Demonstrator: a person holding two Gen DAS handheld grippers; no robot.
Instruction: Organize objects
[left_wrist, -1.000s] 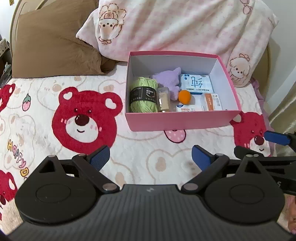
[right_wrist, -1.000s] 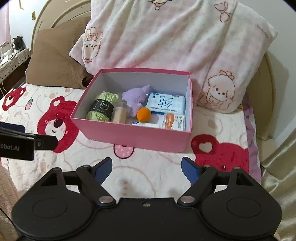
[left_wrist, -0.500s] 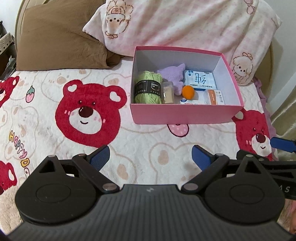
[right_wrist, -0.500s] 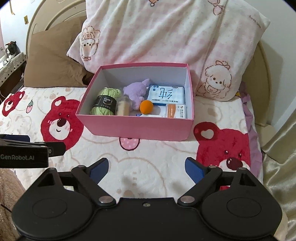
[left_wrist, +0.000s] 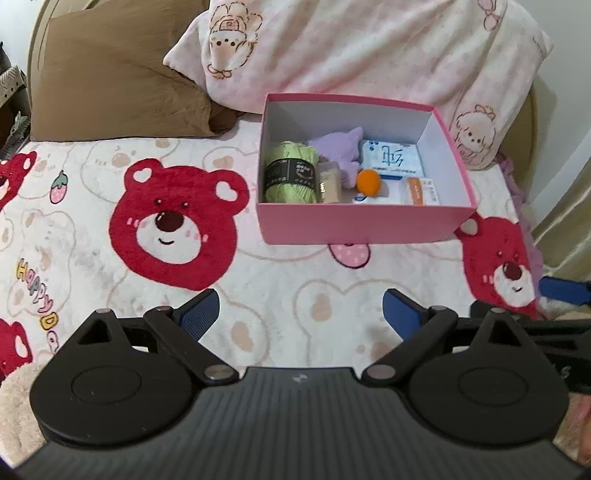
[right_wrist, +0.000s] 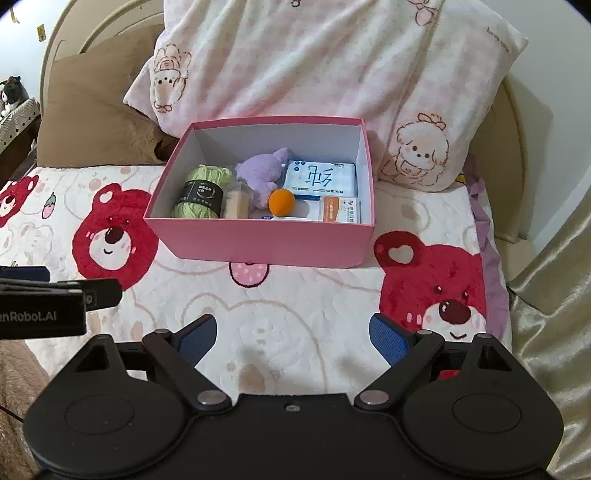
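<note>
I see the pink box (right_wrist: 266, 243) sitting on the bear-print blanket (right_wrist: 295, 314), its far side against the pink pillow (right_wrist: 314, 62). Inside, from my left: a green yarn skein (right_wrist: 201, 192), a small beige bottle (right_wrist: 236, 203), a purple plush (right_wrist: 260, 173), an orange ball (right_wrist: 281, 202), a blue-white tissue pack (right_wrist: 319, 179) and an orange-striped carton (right_wrist: 340, 210). My left gripper (left_wrist: 301, 314) and right gripper (right_wrist: 291, 334) both hang wide and empty, well short of the box.
</note>
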